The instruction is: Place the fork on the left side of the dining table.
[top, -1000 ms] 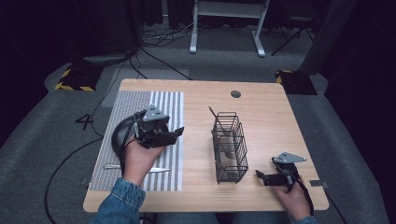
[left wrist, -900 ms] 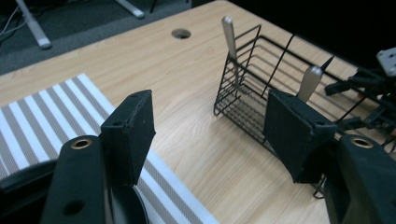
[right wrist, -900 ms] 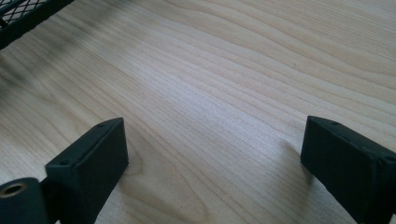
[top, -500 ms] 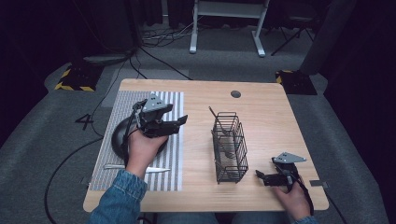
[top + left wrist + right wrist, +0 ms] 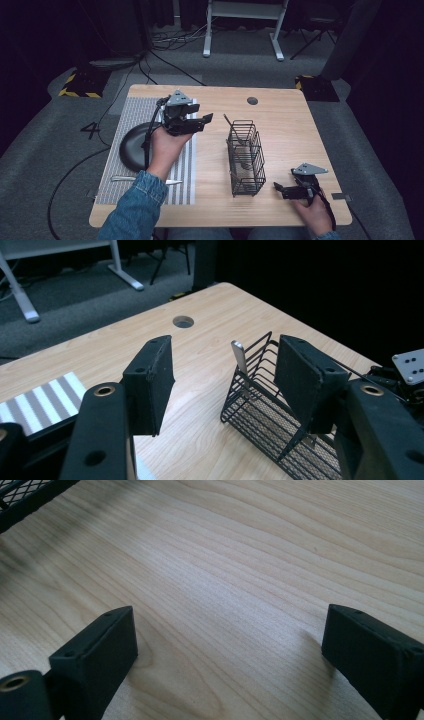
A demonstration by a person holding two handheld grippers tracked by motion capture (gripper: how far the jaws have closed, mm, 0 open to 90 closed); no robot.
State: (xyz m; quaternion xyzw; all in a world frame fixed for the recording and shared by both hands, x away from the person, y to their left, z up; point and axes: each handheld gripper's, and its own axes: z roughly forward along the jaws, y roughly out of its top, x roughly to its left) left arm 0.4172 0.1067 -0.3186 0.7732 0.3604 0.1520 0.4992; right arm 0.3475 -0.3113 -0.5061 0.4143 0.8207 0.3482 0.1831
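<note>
My left gripper point(image 5: 200, 121) hangs above the striped mat point(image 5: 125, 112), jaws apart and just narrowing on nothing, wire basket point(image 5: 245, 157) at its four o'clock; my right gripper point(image 5: 280, 189), jaws wide and empty, rests at the basket's four o'clock.

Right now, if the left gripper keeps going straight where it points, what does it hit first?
Probably the black wire basket, near the metal utensil handle standing in it. The left gripper is open and empty; depth is unclear.

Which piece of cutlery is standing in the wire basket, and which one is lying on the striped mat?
The utensil whose handle sticks up from the wire basket stands inside it; the other utensil lies flat on the striped mat.
</note>
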